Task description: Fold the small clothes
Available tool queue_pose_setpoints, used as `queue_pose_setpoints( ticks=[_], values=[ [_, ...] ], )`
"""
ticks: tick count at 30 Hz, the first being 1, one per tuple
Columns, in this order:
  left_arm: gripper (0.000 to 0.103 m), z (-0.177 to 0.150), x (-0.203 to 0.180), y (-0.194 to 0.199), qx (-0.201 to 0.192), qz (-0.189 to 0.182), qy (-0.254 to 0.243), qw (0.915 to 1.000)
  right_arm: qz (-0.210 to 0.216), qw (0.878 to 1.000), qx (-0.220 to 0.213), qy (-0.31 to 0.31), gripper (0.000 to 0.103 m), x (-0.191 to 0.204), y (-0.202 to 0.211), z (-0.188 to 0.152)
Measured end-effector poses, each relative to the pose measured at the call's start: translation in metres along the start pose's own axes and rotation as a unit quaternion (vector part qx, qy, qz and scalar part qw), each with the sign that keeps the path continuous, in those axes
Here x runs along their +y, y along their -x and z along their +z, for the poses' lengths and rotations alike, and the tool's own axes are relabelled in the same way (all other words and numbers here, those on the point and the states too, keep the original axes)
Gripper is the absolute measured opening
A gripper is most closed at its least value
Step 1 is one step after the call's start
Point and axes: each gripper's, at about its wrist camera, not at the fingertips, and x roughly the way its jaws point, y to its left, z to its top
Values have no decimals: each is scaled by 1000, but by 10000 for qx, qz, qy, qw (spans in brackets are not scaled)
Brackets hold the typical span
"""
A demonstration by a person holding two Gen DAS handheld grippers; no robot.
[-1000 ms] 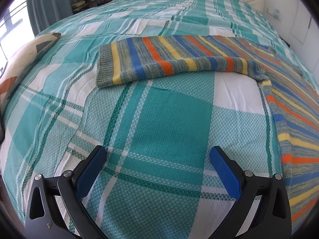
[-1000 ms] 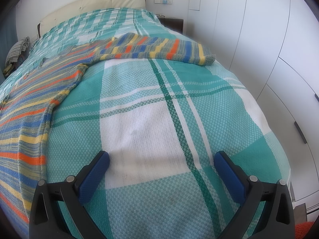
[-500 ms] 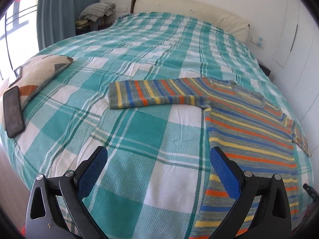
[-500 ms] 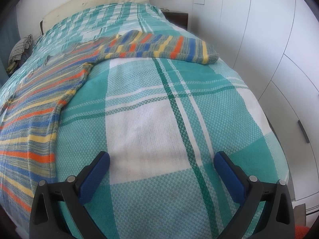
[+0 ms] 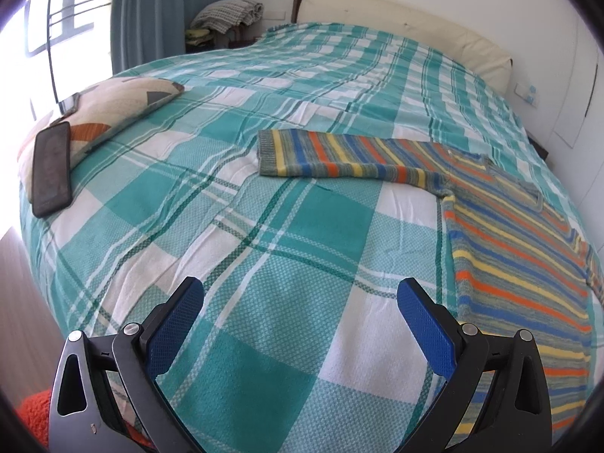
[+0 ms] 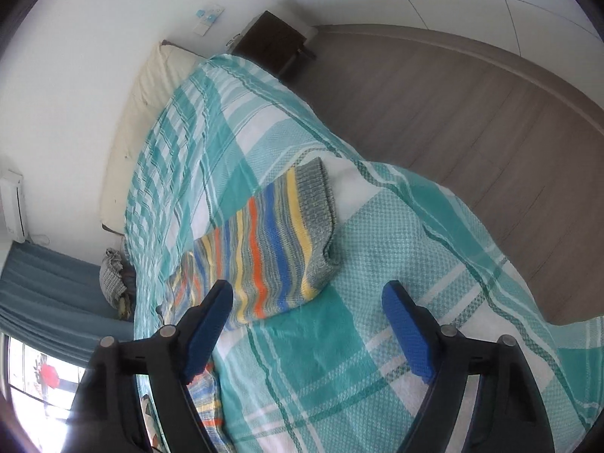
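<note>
Left wrist view is now showing far more of the room than 1 s ago: the left gripper (image 5: pixel 300 300) has pulled up and back, w/ blue pads (image 5: pixel 175 330) spread wide, pinching nothing, hovering over the teal plaid bedspread (image 5: pixel 264 226). The striped sweater (image 5: pixel 509 256) is lying flat on the bed at 2 o'clock, one sleeve (image 5: pixel 332 153) stretching toward 12 o'clock. It's unfolded, apart from the gripper. A dark phone (image 5: pixel 51 168) and a patterned cushion (image 5: pixel 109 113) are now coming into sight at 10 o'clock; neither showed 1 s ago. Folded textiles (image 5: pixel 228 15) are sitting at 11 o'clock by the blue curtain (image 5: pixel 151 11).

Right wrist view has rolled sideways since 0.5 s ago. The right gripper (image 6: pixel 307 322) is also spread, gripping nothing. The other sleeve's cuff end (image 6: pixel 279 238) is lying at 12 o'clock, just beyond the fingertips; whether the left pad is touching it, can't tell. Wood floor (image 6: pixel 453 113) and a dark nightstand (image 6: pixel 273 41) are filling 1 o'clock.
</note>
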Motion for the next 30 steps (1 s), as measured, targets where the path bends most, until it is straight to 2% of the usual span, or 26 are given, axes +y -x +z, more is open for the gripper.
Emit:
queue_pose_setpoints(
  ticks=[4, 6, 7, 8, 9, 10, 12, 14, 15, 16, 18, 19, 21, 22, 23, 24, 25, 26, 28, 30],
  values=[
    [102, -6, -4, -12, 178, 72, -75, 9998, -90, 9998, -97, 167, 66, 2, -19, 19],
    [102, -9, -9, -17, 248, 58, -169, 9995, -1, 9997, 12, 263, 62, 9, -33, 23],
    [102, -10, -13, -19, 266, 59, -233, 9994, -13, 9995, 102, 287, 56, 12, -40, 26],
    [102, -11, -16, -20, 276, 70, -307, 9991, -83, 9992, 195, 338, 33, 17, -49, 21],
    [102, -12, -20, -20, 276, 87, -384, 9988, -334, 9981, 238, 464, 12, 22, -54, 22],
    [102, -13, -23, -20, 268, 98, -454, 9986, -635, 9958, 257, 610, 5, 29, -57, 20],
    [102, -14, -27, -18, 227, 92, -576, 9980, -1237, 9876, 18, 964, 4, 49, -50, 10],
    [102, -14, -30, -17, 195, 64, -641, 9977, -1919, 9670, -213, 1660, 5, 89, -46, 3],
    [102, -13, -30, -17, 184, 44, -645, 9977, -2096, 9561, -323, 2021, 5, 114, -43, -5],
    [102, -13, -30, -17, 178, 19, -634, 9978, -2076, 9485, -392, 2359, 5, 140, -42, -13],
    [102, -11, -30, -17, 178, -49, -587, 9981, -1588, 9397, -395, 3002, 5, 199, -41, -36],
    [102, -10, -29, -16, 171, -67, -568, 9982, -1156, 9377, -287, 3263, 5, 228, -44, -48],
    [102, -8, -27, -15, 142, -78, -552, 9983, 78, 9317, 132, 3629, 5, 281, -53, -82],
    [102, -8, -26, -15, 130, -63, -551, 9984, 716, 9249, 494, 3700, 5, 303, -64, -96],
    [102, -7, -25, -14, 120, -28, -550, 9984, 1186, 9160, 921, 3720, 10, 322, -78, -109],
    [102, -7, -23, -14, 119, 11, -540, 9985, 1383, 9088, 1237, 3737, 18, 337, -94, -123],
    [102, -7, -21, -14, 125, 25, -513, 9986, 1385, 9050, 1405, 3769, 59, 348, -111, -135],
    [102, -7, -18, -14, 138, 16, -469, 9988, 1341, 9039, 1496, 3776, 92, 354, -123, -142],
    [102, -6, -14, -14, 169, -32, -359, 9992, 1378, 9059, 1476, 3722, 89, 356, -137, -148],
    [102, -5, -11, -14, 182, -104, -286, 9994, 1160, 9159, 1414, 3572, 86, 347, -143, -145]
  ],
)
